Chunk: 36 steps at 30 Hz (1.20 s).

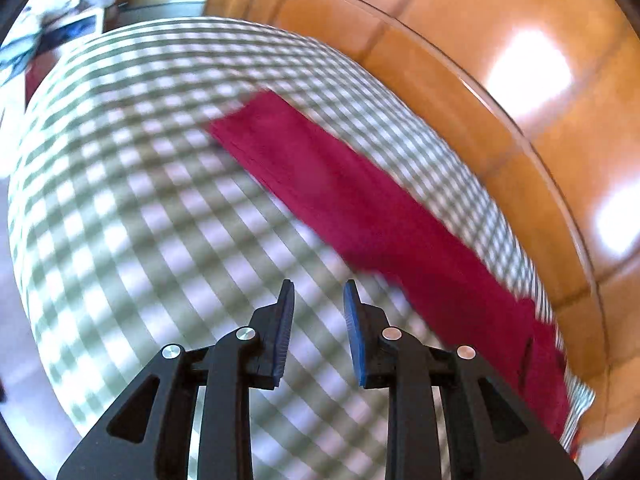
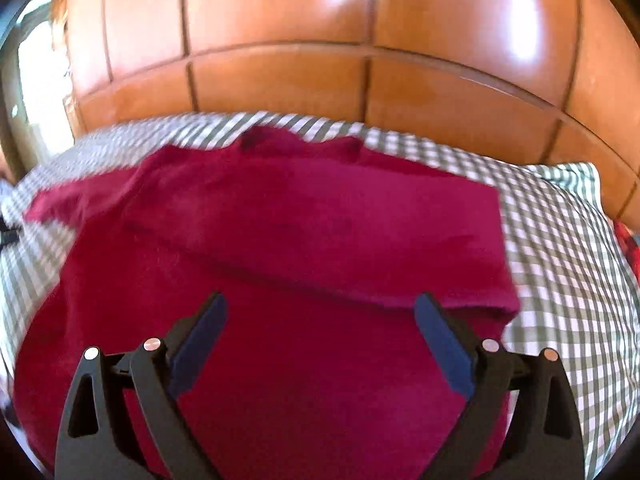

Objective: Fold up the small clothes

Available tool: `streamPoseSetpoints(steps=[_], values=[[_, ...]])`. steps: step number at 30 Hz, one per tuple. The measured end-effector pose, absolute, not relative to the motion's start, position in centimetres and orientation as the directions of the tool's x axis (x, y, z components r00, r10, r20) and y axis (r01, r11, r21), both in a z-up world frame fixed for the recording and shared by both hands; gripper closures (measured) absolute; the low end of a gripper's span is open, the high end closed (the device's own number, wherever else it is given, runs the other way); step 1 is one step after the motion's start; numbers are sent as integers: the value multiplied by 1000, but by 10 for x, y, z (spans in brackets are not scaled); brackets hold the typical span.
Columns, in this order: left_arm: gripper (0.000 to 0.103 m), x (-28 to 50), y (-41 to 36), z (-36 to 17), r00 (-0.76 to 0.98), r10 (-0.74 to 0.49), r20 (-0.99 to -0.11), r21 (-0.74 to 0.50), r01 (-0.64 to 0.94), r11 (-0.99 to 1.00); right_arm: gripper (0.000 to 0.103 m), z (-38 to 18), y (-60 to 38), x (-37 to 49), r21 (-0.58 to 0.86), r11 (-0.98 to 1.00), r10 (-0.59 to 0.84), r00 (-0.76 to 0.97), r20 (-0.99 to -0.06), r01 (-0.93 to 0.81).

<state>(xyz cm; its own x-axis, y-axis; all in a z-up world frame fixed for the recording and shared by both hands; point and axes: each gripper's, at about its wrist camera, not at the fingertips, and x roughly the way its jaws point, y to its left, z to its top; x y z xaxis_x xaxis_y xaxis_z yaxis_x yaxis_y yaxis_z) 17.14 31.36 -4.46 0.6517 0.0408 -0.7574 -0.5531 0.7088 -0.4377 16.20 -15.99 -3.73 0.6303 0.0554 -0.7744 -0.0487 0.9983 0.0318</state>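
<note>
Your right gripper [image 2: 320, 308] has its jaws spread wide apart, with nothing between the blue pads [image 2: 440, 344], and it sits over the dark crimson soft-knit garment [image 2: 304, 232], which fills most of the right wrist view. Whether the fingertips touch the cloth is hard to tell through the blur. The garment lies spread on the green-and-white checked cloth [image 2: 568, 280], with one side folded over so that a straight edge runs along its right, and a small neck opening [image 2: 256, 140] shows at the far end. Your left gripper [image 1: 319, 292] holds its jaws a modest gap apart, gripping nothing, above bare checked cloth [image 1: 120, 200]; the crimson garment [image 1: 360, 208] shows there as a long band running diagonally just to the right of the fingers, apart from them. Beyond the cloth's far edge in both views stands the glossy orange-brown wooden panelling [image 2: 280, 60], with bright window reflections on it. At the right edge of the right wrist view a bit of red patterned fabric [image 2: 628, 244] peeks out beside the checked cloth.
</note>
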Motion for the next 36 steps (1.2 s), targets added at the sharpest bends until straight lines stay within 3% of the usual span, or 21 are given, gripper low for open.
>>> streamPoseSetpoints(steps=[7, 20, 21, 22, 29, 33, 36], values=[[79, 186, 387, -54, 669, 68, -740, -529, -641, 555, 5, -69, -168, 169, 91, 996, 86, 567, -820, -20], [80, 229, 434, -78, 588, 100, -803, -484, -740, 467, 4, -71, -166, 168, 75, 997, 73, 565, -822, -20], [92, 233, 432, -76, 595, 94, -798, -485, -728, 485, 4, -71, -166, 168, 75, 997, 73, 565, -822, -20], [97, 238, 427, -72, 602, 89, -794, -482, -711, 512, 4, -71, -166, 168, 76, 997, 74, 565, -822, -20], [97, 248, 345, 2, 768, 2, -640, -543, -454, 706, 3, -71, -167, 168, 78, 997, 75, 566, -821, -19], [97, 253, 259, 46, 823, -105, -559, -509, -240, 826, 3, -71, -168, 167, 85, 996, 81, 569, -818, -20], [97, 248, 174, 62, 823, -255, -507, -498, -38, 866, 3, -71, -169, 167, 97, 995, 90, 572, -815, -20]])
